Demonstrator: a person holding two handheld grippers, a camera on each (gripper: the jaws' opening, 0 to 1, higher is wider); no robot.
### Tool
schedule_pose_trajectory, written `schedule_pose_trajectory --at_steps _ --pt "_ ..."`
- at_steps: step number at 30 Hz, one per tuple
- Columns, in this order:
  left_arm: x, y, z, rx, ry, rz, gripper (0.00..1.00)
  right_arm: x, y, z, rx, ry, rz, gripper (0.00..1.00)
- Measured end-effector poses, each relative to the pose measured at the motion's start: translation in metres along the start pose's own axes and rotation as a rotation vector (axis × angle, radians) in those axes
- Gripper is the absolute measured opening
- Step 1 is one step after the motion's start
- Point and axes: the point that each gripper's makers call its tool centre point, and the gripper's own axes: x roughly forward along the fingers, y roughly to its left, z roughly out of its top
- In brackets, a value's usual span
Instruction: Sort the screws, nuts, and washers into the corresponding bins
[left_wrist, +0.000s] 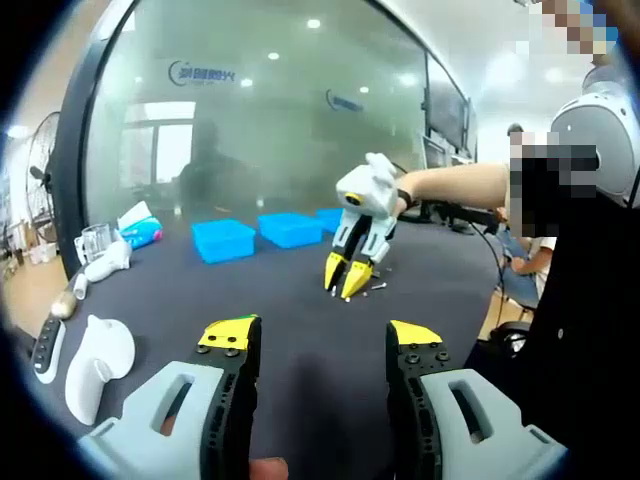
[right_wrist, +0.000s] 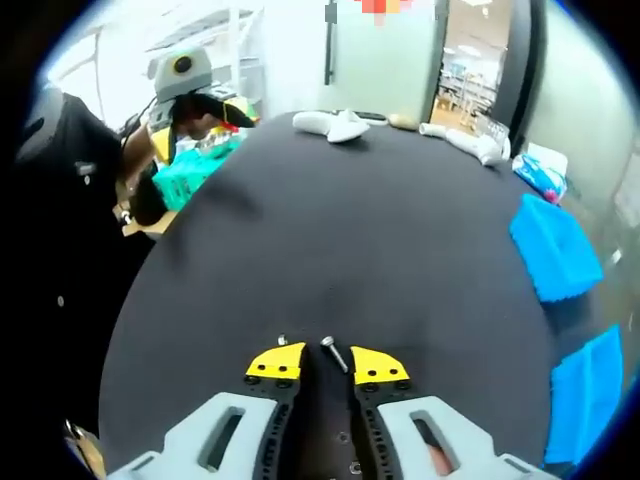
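Observation:
On the black table (right_wrist: 330, 230), a small silver screw (right_wrist: 333, 353) lies in the narrow gap between the yellow tips of my right gripper (right_wrist: 328, 362), loose and not pinched. A tiny nut (right_wrist: 283, 341) sits just ahead of the left tip. From the left gripper view, the right gripper (left_wrist: 346, 277) points down at the tabletop, held by a hand, with small loose hardware (left_wrist: 378, 287) beside it. Three blue bins (left_wrist: 222, 240) (left_wrist: 290, 229) (left_wrist: 330, 218) stand in a row behind it. My left gripper (left_wrist: 322, 338) hovers wide open with nothing between its jaws.
At the table's left end lie white handheld devices (left_wrist: 95, 365), a remote (left_wrist: 48, 350), a clear jug (left_wrist: 95, 243) and a tissue pack (left_wrist: 140, 232). A glass wall (left_wrist: 280, 110) runs behind the bins. Two bins (right_wrist: 555, 250) (right_wrist: 585, 395) sit right of my right gripper.

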Motion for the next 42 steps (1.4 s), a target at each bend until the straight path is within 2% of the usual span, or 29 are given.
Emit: schedule_pose_trajectory --at_steps 3,10,15,18,25,29,34,42 --pt "0.000 -0.001 0.000 0.002 0.000 -0.001 0.49 0.000 -0.003 -0.001 0.013 0.005 -0.015 0.02" --pt "-0.001 0.000 0.000 0.003 0.000 0.004 0.49 -0.001 -0.001 -0.001 -0.024 0.012 -0.071 0.01" --pt "0.000 -0.001 0.002 0.006 -0.004 0.001 0.49 -0.008 -0.002 -0.001 -0.005 -0.032 -0.102 0.01" --pt "0.000 0.000 0.003 0.008 -0.005 0.004 0.49 -0.018 -0.001 0.004 0.015 -0.081 -0.127 0.01" --pt "0.003 0.001 0.010 0.010 -0.020 0.004 0.49 -0.057 0.000 0.003 0.061 -0.181 -0.232 0.01" --pt "0.005 0.001 0.015 0.013 -0.027 0.006 0.49 -0.087 0.002 0.000 0.108 -0.267 -0.313 0.01" --pt "0.007 -0.001 0.020 0.025 -0.032 0.002 0.49 -0.124 0.010 -0.012 0.157 -0.355 -0.423 0.01" --pt "0.016 -0.006 0.031 0.036 -0.042 -0.011 0.49 -0.182 0.019 -0.044 0.235 -0.475 -0.607 0.01"
